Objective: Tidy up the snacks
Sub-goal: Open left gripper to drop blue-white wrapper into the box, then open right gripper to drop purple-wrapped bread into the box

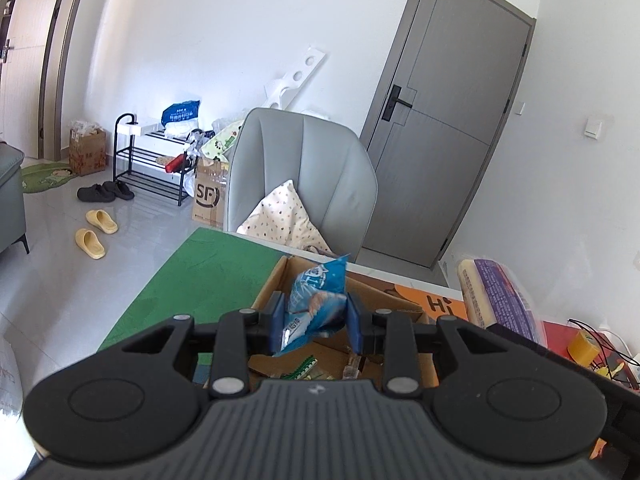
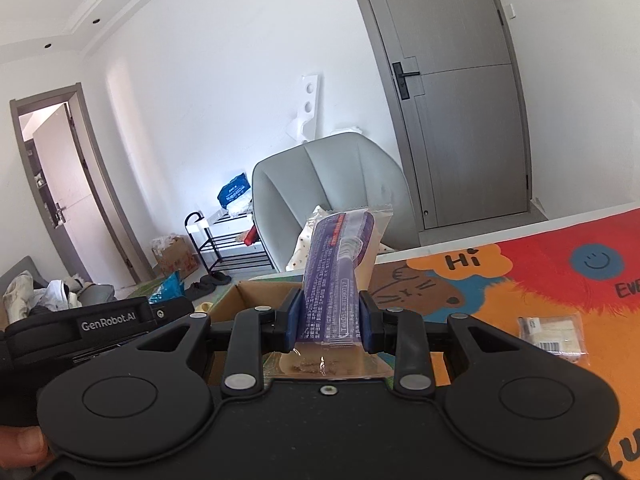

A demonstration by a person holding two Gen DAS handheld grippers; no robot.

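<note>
Both claws are loaded. Left gripper [image 1: 316, 322] is clamped on a crinkly blue plastic snack bag [image 1: 316, 304], w/ the blue pads pinching it near its lower half, so most of the bag stands up above the jaws and a short tail hangs below. Right gripper [image 2: 330, 320] is clamped on a long purple-and-clear plastic snack packet [image 2: 340, 268], gripped low so the bulk sticks up and leans slightly right, while the clear sealed end pokes back toward the camera.

Risks, as I judge them:
- Both grips are on slick film, not on contents. The packs could slide or pivot btwn the pads if swung fast.
- The purple packet is top-heavy above the jaws and may flop over on release, landing across the box rim, not inside.
- The two claws sit close together, w/ the left unit just left of the right one. They could bump over the same box.

The open brown cardboard box [image 1: 276, 280] lies directly under and just beyond the left claw, w/ other packs already in it. From the right claw, its opening is just ahead and slightly left. A small clear-wrapped pack [image 2: 552, 334] lies on the colourful cartoon mat [image 2: 520, 280], to the right of the right claw and not yet collected.
</note>
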